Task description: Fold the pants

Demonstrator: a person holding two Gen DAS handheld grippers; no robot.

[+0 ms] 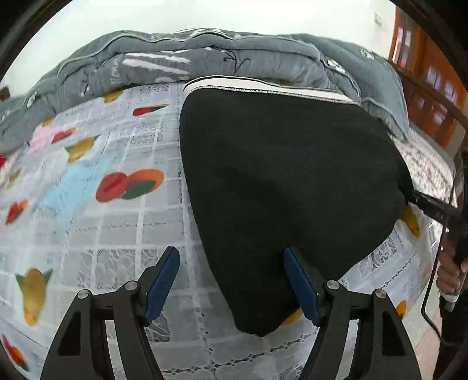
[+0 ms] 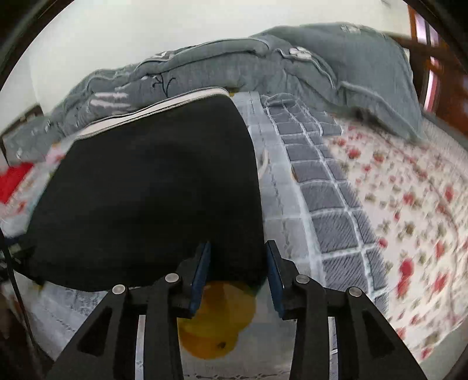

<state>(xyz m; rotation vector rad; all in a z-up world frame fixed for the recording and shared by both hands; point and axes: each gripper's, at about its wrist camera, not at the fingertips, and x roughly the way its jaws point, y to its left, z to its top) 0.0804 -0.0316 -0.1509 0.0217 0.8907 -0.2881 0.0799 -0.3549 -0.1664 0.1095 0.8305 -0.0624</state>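
Light: bright, even daylight; wall (image 1: 204, 14) overexposed at top | Shadows: soft, faint | Blur: motion smear on floral sheet (image 2: 409, 204) at right | Distortion: strong fisheye bending, black vignette in corners | Pants (image 1: 292, 190): detail lost in black.

I was working in a bedroom at home: a bed (image 2: 409, 204) with a flowery sheet, a puffy gray blanket (image 1: 204, 64), and a wooden headboard (image 1: 427, 96)
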